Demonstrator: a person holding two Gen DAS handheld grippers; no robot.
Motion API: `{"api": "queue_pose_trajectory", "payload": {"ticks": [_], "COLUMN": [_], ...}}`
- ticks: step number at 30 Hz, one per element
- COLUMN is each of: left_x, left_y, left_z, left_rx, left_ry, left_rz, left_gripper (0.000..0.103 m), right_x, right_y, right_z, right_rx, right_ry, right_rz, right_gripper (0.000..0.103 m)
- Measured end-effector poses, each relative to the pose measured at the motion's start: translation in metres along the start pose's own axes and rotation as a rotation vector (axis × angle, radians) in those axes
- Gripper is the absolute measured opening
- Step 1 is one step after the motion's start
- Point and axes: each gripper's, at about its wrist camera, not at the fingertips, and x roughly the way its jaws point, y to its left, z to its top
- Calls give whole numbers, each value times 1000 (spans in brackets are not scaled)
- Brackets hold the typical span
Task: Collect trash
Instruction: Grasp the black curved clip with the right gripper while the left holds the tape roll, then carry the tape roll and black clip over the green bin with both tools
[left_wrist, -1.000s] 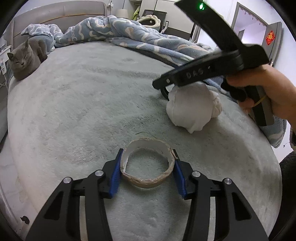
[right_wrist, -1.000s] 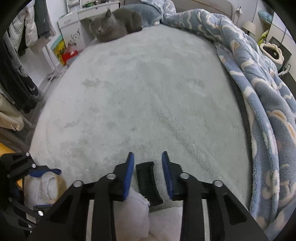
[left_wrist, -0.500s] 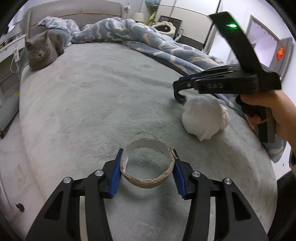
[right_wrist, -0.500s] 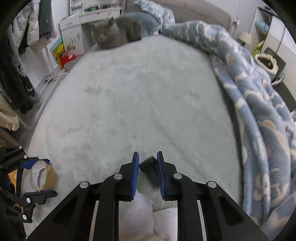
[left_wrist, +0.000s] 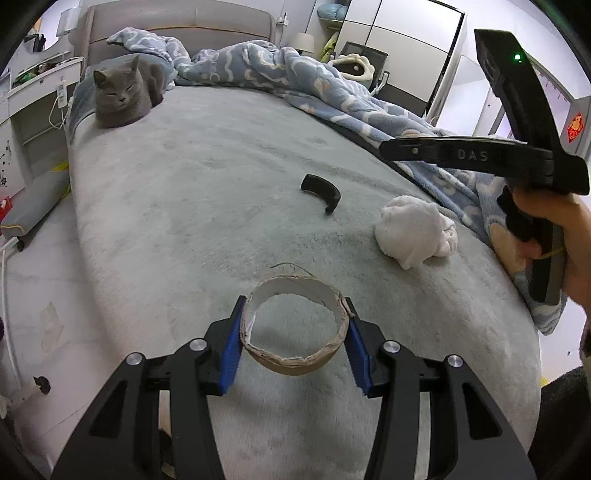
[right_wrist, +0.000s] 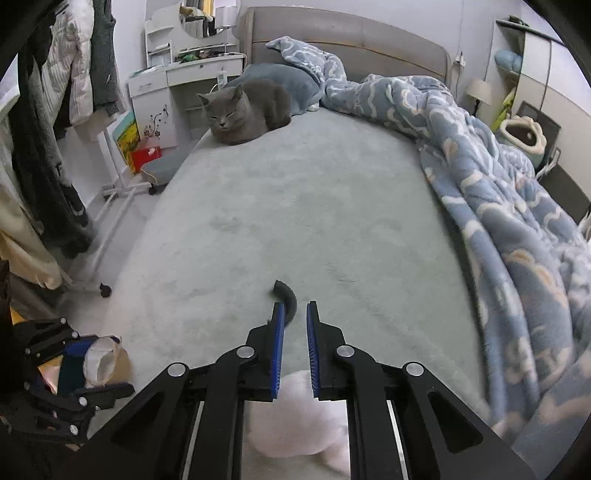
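My left gripper (left_wrist: 294, 306) is shut on a torn cardboard tape ring (left_wrist: 295, 363), holding it just above the grey bed cover. A black curved plastic piece (left_wrist: 320, 192) lies loose on the cover, and a crumpled white wad (left_wrist: 413, 229) sits to its right. A hand holds my right gripper (left_wrist: 388, 149) in the air above them. In the right wrist view its jaws (right_wrist: 295, 304) stand narrowly apart and are still closing, with nothing between them. The black piece (right_wrist: 288, 291) lies just beyond the left fingertip. The wad (right_wrist: 295, 417) is below the fingers.
A grey cat (left_wrist: 120, 96) rests at the head of the bed. A blue patterned blanket (left_wrist: 332, 96) is bunched along the right side. The bed's left edge (left_wrist: 79, 236) drops to the floor. A clothes rack (right_wrist: 44, 147) and a white dresser (right_wrist: 155, 92) stand beyond that edge.
The right gripper rose off the bed and its jaws narrowed. The black piece, earlier between them, now lies free on the cover. The left gripper drew back a little with the ring.
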Motion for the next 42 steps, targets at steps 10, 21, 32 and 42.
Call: {"api": "queue_pose_trajectory", "payload": {"ticks": [10,21,32,42], "left_x": [-14,-10,-15,-31], "left_y": [14,47,54,53], "left_z": [-8,-6,-6,-20], "left_rx": [-23,-68,-86,-106], "left_ry": [-6,6,1,26], "left_rz": [5,22,34,85], "left_gripper": [52,53,53,53], "right_x": [39,91,78,28], "right_y": [21,22,32,60], "right_z": [-7,-6,-2,-2], "right_rx": [38,60,-10,-38], "right_ry": [41,115,98,15], "right_rz": [-4,-72,-79,-33], "right_gripper": [56,41,10,10]}}
